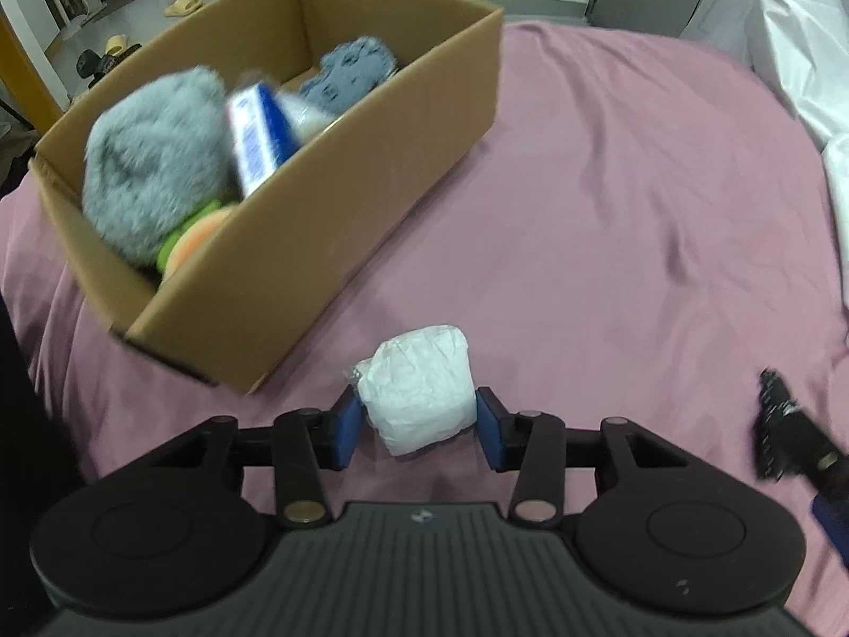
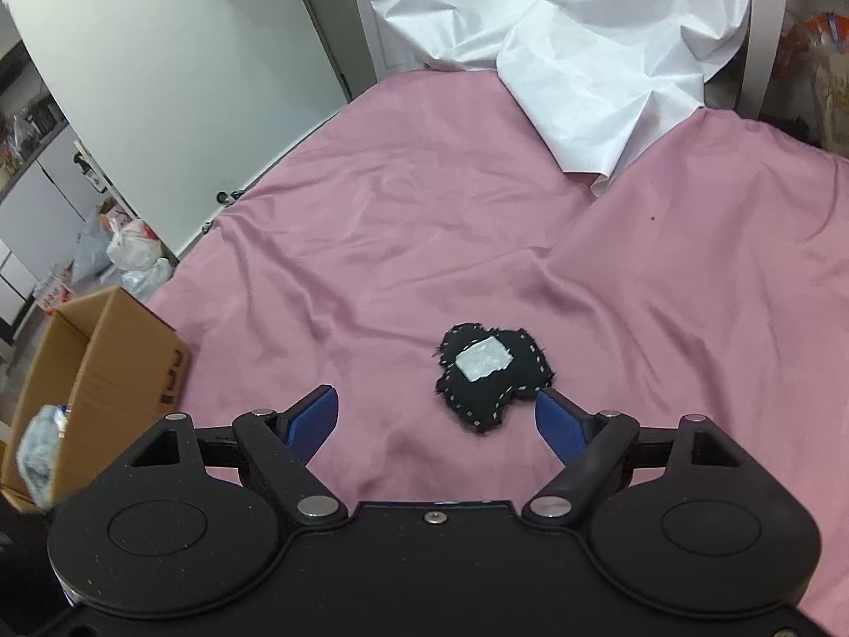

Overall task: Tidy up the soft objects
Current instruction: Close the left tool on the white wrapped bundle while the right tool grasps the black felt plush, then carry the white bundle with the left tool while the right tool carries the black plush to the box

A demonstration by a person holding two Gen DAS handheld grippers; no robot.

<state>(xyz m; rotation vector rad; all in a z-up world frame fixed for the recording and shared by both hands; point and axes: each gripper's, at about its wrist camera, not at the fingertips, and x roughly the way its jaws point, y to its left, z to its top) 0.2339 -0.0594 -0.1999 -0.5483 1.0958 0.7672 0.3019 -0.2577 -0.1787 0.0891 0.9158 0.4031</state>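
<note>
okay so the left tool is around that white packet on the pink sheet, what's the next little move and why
Probably lift it and carry it toward the cardboard box. The left tool has its blue pads against both sides of the white packet, and the box beside it already holds the other soft things.

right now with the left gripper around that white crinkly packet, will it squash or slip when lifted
The white crinkly packet looks soft and wrinkled, so it will probably squash. It seems light. Its plastic wrap may slip between the left gripper pads.
</note>
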